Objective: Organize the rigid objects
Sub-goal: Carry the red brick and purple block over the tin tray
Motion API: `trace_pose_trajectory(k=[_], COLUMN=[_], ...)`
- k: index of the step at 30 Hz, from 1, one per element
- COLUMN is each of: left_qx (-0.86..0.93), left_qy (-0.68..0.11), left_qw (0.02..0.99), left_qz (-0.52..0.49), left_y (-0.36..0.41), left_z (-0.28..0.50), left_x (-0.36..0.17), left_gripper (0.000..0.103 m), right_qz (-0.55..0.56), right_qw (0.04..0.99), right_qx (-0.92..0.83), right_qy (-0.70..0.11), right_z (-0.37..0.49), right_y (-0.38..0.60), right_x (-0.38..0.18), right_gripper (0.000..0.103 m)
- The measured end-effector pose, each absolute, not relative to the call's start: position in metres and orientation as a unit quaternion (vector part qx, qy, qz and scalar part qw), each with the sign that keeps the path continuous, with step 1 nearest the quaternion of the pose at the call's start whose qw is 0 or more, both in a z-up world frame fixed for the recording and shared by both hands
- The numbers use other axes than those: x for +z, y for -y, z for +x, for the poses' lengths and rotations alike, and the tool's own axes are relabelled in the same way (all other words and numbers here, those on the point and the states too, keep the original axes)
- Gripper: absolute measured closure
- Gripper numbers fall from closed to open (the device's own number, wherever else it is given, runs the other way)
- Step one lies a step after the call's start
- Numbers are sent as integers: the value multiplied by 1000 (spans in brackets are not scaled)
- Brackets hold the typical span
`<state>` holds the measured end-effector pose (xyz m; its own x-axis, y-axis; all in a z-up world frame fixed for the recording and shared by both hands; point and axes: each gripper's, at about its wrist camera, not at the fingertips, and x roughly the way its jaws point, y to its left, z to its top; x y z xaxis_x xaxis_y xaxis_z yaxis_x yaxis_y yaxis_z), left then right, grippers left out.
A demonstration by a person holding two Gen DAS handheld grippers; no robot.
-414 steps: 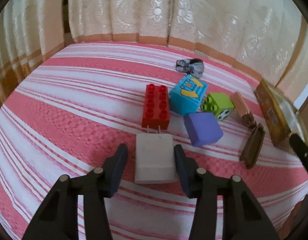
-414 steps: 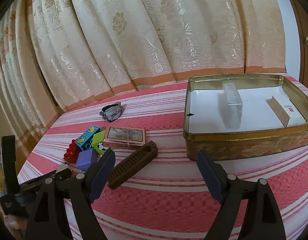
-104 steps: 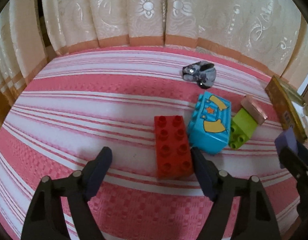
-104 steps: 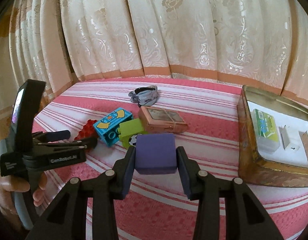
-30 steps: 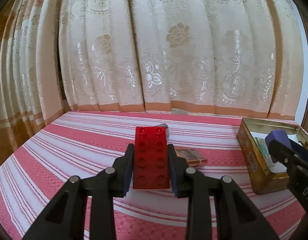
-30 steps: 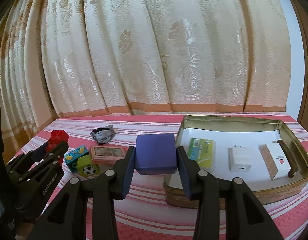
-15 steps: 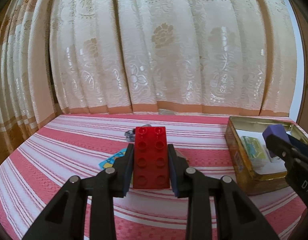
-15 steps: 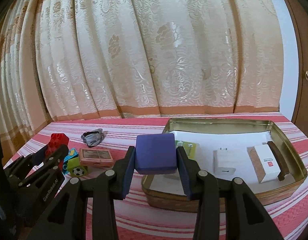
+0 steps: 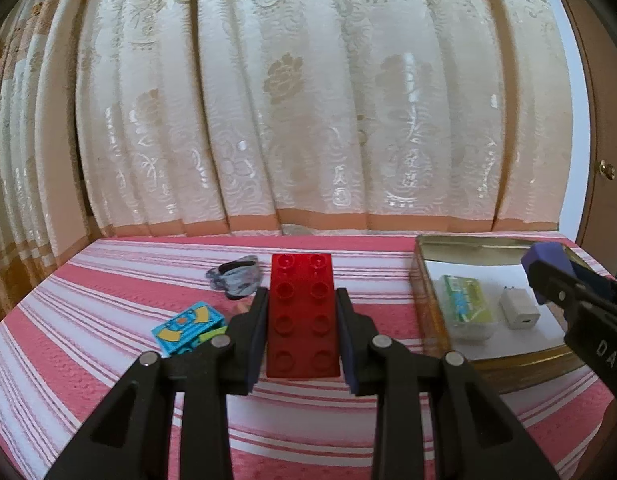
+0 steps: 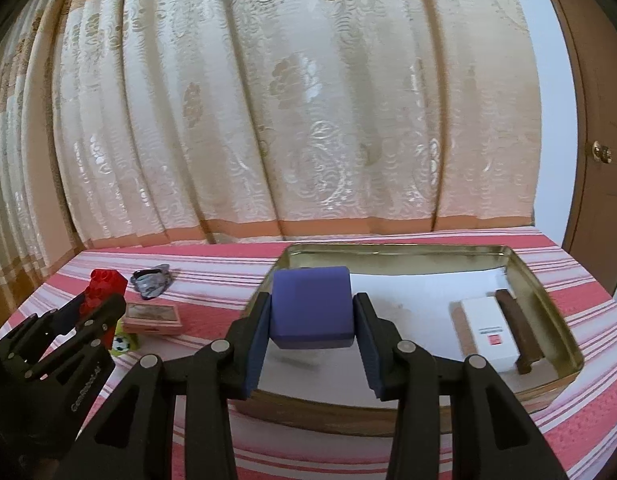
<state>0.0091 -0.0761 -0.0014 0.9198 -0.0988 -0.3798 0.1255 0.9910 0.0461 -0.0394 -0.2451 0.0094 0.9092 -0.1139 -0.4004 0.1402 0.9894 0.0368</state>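
My left gripper (image 9: 302, 316) is shut on a red studded brick (image 9: 303, 312) and holds it above the striped cloth, left of the gold tin (image 9: 424, 280). My right gripper (image 10: 312, 316) is shut on a purple block (image 10: 311, 306) and holds it over the tin's (image 10: 548, 292) left part. In the tin lie a green packet (image 9: 464, 300), a white charger (image 9: 518, 312), a white box (image 10: 488, 328) and a brown comb (image 10: 516, 324). The right gripper also shows at the right in the left wrist view (image 9: 568, 280).
On the cloth left of the tin lie a blue printed block (image 9: 188, 328), a green football block (image 10: 124, 344), a pink framed box (image 10: 152, 316) and a grey crumpled item (image 9: 236, 278). A curtain hangs behind; a wooden door (image 10: 604, 160) stands at the right.
Both grippers have moved right toward the tin with their blocks. The purple block now hangs over the tin's left part and hides the green packet and charger in the right wrist view.
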Motion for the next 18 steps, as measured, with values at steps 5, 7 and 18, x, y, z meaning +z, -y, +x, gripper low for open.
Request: trace_pose_trajectory(k=[5, 7, 18], left_qx=[-71, -78, -104], left_qy=[-189, -182, -167], left_qw=[979, 979, 980], left_qz=[39, 40, 43], left_y=[96, 104, 142], left_z=[6, 4, -3], left_x=[-1, 0, 5], left_gripper=[72, 72, 72], right_qz=[29, 28, 23], right_qw=[976, 975, 973], right_qx=[-80, -87, -121], right_qy=[-201, -200, -197], right_z=[-41, -43, -49], right_y=[262, 271, 312], right_x=[11, 11, 13], right_gripper=[59, 59, 59])
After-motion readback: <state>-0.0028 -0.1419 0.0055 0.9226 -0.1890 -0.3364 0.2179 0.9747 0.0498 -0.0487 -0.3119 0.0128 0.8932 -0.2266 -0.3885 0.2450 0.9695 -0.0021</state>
